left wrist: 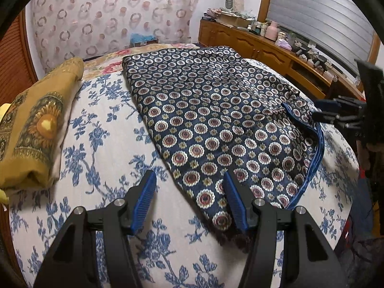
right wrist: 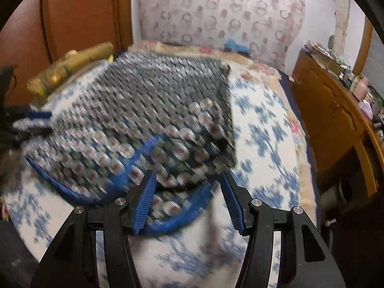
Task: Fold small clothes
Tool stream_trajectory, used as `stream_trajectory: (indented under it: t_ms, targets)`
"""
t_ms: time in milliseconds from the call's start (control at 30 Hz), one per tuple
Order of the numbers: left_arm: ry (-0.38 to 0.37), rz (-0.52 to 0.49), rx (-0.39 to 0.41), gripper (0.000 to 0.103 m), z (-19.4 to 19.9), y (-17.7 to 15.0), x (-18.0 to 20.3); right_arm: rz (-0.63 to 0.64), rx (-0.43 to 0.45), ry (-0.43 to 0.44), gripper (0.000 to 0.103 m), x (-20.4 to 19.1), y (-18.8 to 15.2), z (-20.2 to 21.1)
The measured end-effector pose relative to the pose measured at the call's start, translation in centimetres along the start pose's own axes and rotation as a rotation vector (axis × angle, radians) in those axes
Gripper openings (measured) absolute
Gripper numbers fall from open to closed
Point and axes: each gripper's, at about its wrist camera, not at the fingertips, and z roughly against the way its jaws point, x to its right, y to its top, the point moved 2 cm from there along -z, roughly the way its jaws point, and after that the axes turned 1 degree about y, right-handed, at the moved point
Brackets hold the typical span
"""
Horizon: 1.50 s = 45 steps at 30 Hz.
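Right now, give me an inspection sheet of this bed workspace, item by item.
Surface: bedspread, white with blue flowers, covers the bed.
Job's things: navy patterned garment lies spread flat, blue-trimmed edge toward the grippers.
Clutter: folded mustard cloth at the bed's left edge.
Grippers: left gripper open, over the garment's near corner; right gripper open above the trimmed hem, nothing held.
Cables: nothing seen.
Surroundings: wooden sideboard crowded with small items, shuttered window, patterned curtain behind the bed.
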Motion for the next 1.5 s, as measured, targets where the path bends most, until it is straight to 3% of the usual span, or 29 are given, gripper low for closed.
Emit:
stream_trajectory:
  t_ms: [100,133,267,333,433,700,833,1000,1067,1133,1200,1367,1400,1500]
  targets:
    - [0.008,0.01,-0.006,0.057,0.2,-0.5,0.1,0.032,0.027,0.047,0.056,-2.2,1.1,-0.5]
    - [0.01,0.013,-0.008,0.057,0.2,-0.6,0.2,0.053,0.027,0.047,0.052,-3.2,1.5,-1.1]
    - [0.017,0.01,-0.009,0.057,0.2,-0.9,0.4,0.122,-0.003,-0.014,0.041,-4.9,1.4,-3.5]
    - [0.016,0.01,-0.013,0.057,0.2,-1.1,0.6,0.128,-0.029,-0.042,0.02,-4.6,0.5,-4.4]
    - [0.014,0.014,-0.017,0.057,0.2,-1.4,0.7,0.118,-0.013,-0.053,0.004,-3.9,-0.4,-3.8]
    - [-0.006,0.035,-0.028,0.057,0.4,-2.3,1.0,-0.091,0.074,-0.067,0.003,-0.2,-3.9,0.6]
    - [-0.018,0.043,-0.035,0.057,0.7,-2.7,1.2,-0.124,0.07,-0.071,0.003,0.1,-4.8,1.4]
    - [-0.028,0.042,-0.029,0.057,1.0,-3.0,1.6,-0.139,0.084,-0.094,0.018,0.5,-5.0,2.5]
    - [-0.043,0.039,-0.028,0.051,1.1,-3.1,1.9,-0.139,0.092,-0.093,0.026,0.6,-4.8,2.8]
    - [-0.06,0.04,-0.032,0.043,1.1,-3.2,2.1,-0.134,0.112,-0.083,0.051,0.5,-4.4,3.3]
    - [-0.077,0.042,-0.031,0.035,1.2,-3.3,2.3,-0.123,0.13,-0.058,0.056,0.1,-4.0,3.6]
    - [-0.105,0.062,-0.034,0.029,1.5,-3.6,2.3,-0.068,0.147,0.0,0.061,-1.7,-2.9,3.7]
    - [-0.113,0.066,-0.036,0.019,1.5,-3.7,2.3,-0.051,0.142,0.018,0.062,-2.3,-2.7,3.5]
    - [-0.135,0.073,-0.035,0.003,1.7,-3.6,2.3,-0.005,0.134,0.041,0.065,-3.7,-2.4,3.0]
